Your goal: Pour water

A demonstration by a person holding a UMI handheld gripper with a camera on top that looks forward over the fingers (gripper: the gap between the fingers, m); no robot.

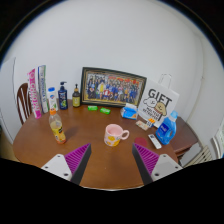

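The clear plastic bottle with orange label (57, 126) stands upright on the round brown wooden counter (100, 160), ahead-left of the tongs (112, 160), near the pink ceramic mug (116, 134). The tongs are spread, holding nothing. By my judgement, pouring hasn't begun: grasping the bottle and tipping it remain.

One pink mug (116, 134); one framed photo (113, 87); one gift bag (160, 99).
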